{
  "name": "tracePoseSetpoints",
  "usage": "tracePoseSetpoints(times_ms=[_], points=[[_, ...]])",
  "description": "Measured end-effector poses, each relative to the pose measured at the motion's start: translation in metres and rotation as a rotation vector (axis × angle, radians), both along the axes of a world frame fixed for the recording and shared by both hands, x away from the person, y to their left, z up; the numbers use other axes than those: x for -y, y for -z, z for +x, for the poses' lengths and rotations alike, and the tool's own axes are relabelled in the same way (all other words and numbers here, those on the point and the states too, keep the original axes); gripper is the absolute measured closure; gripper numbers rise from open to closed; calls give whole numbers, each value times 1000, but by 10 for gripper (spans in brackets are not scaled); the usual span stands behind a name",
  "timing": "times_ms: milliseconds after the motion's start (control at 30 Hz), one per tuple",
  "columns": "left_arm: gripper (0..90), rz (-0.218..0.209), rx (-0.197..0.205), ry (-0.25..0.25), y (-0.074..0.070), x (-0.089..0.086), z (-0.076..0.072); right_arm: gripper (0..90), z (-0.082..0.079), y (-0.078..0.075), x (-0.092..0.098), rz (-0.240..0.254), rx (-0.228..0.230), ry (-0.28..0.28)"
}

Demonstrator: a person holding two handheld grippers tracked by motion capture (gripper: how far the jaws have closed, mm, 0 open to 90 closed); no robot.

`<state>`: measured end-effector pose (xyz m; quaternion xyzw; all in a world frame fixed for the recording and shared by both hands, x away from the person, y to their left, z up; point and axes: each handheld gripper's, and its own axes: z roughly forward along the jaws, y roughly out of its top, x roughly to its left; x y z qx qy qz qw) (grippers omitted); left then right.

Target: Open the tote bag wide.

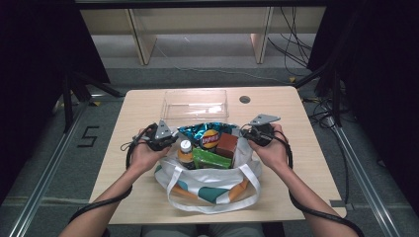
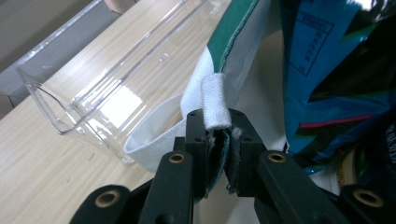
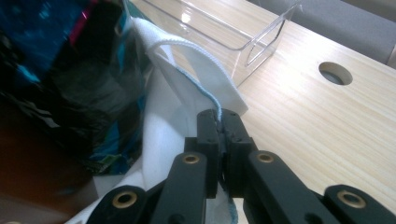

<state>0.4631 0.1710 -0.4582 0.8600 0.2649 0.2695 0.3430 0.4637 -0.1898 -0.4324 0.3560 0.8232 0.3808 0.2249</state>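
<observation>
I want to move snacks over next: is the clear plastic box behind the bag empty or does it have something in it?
Empty. Through the clear plastic box only the table's wood shows.

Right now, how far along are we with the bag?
Done: both tongs, left and right, are clamped on the tote bag's rim, holding it open. Left: chip bag, bottle, green pack and brown box sit inside; clear bin holds nothing.
</observation>
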Motion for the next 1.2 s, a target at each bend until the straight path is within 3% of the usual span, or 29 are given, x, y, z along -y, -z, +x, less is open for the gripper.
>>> tracePoseSetpoints(times_ms=[133,167,200,233,267,433,467,500,600,633,667,733,767,800,833,867,933,1033,1200], points=[[799,2,-5,0,5,1,-1,882,2,5,-1,2,7,1],[800,-26,2,-6,7,3,-1,881,2,7,-2,2,12,0],[800,18,1,11,6,2,-1,882,1,6,-2,-2,-5,0],[801,10,5,11,7,2,-1,882,3,9,-2,-5,24,-5],[801,7,-10,-2,8,3,-2,882,3,9,-1,-7,22,-8],[804,15,-9,3,11,4,-3,884,1,12,-2,-13,9,-14],[804,-10,-14,-1,12,5,-4,884,2,11,-2,-27,2,-21],[804,4,-17,4,11,4,-4,884,0,14,-3,-14,-9,-7],[805,14,-13,13,11,3,-5,884,1,15,-2,-36,-5,-26],[805,-22,-17,1,14,5,-7,884,1,17,-3,-32,-1,-22],[805,5,-17,16,13,4,-8,884,1,17,-2,-42,-1,-30],[805,17,-19,19,12,5,-9,884,1,17,-2,-43,-10,-31],[805,-9,-26,11,13,6,-10,884,1,18,-2,-34,-2,-26],[805,6,-22,13,12,5,-10,884,1,18,-2,-35,-7,-27],[805,10,-18,11,11,5,-11,883,0,16,-2,-22,-40,-22],[804,-9,1,17,11,5,-12,881,0,16,-2,-17,-35,-20],[799,9,2,21,8,3,-13,868,-1,13,0,-6,-50,-14],[760,5,28,24,1,1,-18,783,-2,10,1,23,-32,-6],[616,-67,66,11,-12,-4,-28,672,-6,-4,6,81,-8,9]])
